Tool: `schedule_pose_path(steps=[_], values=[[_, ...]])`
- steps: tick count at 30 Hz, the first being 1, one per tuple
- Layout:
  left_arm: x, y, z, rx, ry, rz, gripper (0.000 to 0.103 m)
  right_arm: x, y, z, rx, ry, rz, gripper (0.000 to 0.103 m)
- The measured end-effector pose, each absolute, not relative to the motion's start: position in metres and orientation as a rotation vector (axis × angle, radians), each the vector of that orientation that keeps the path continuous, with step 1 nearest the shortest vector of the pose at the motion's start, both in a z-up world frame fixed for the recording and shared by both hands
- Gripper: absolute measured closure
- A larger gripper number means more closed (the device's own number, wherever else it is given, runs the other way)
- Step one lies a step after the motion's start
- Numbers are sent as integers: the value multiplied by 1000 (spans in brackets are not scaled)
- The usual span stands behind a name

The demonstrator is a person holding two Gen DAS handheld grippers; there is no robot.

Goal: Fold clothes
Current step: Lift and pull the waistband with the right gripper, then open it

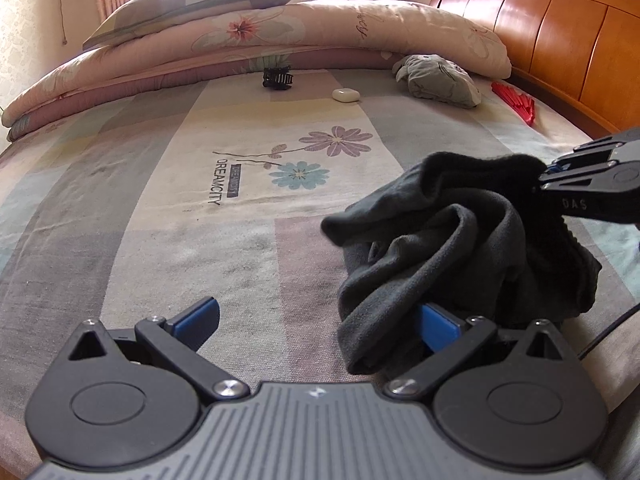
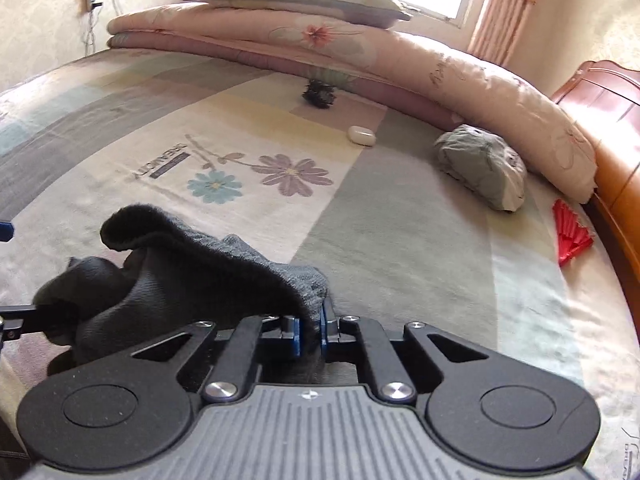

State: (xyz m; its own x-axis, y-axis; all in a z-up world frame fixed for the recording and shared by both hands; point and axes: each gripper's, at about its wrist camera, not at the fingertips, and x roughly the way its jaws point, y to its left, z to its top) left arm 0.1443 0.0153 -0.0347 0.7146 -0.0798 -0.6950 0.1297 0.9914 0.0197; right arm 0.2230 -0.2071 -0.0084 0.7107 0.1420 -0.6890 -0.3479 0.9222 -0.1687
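Observation:
A dark grey crumpled garment (image 1: 460, 248) lies bunched on the flowered bedsheet (image 1: 200, 200). My left gripper (image 1: 320, 320) is open, its fingers wide apart. A fold of the garment hangs against the right blue pad (image 1: 438, 326), and the left pad touches nothing. My right gripper (image 1: 548, 178) comes in from the right and pinches the garment's upper edge, lifting it a little. In the right wrist view the right gripper (image 2: 311, 330) is shut on the garment (image 2: 180, 280), with knit cloth squeezed between the blue pads. One finger (image 2: 16, 320) of the left gripper shows at the left edge.
A folded floral quilt (image 1: 320, 36) with a pillow (image 1: 200, 4) on top runs along the far side. On the sheet lie a black hair claw (image 1: 277, 77), a white case (image 1: 346, 95), a grey soft toy (image 1: 440, 80) and a red fan (image 1: 516, 100). A wooden headboard (image 1: 560, 32) stands at the right.

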Motion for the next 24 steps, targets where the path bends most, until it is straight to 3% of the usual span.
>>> schedule_pose_path(steps=[9,18,24], values=[[149,-12,-28,104,752,-163,1,232,-305,4,-201,754,44,93],[153,-32,-25,134,746,-199,1,228,-400,-32,-41,929,-160,90],[154,-41,-26,150,757,-218,1,206,-396,-31,-97,943,-121,61]])
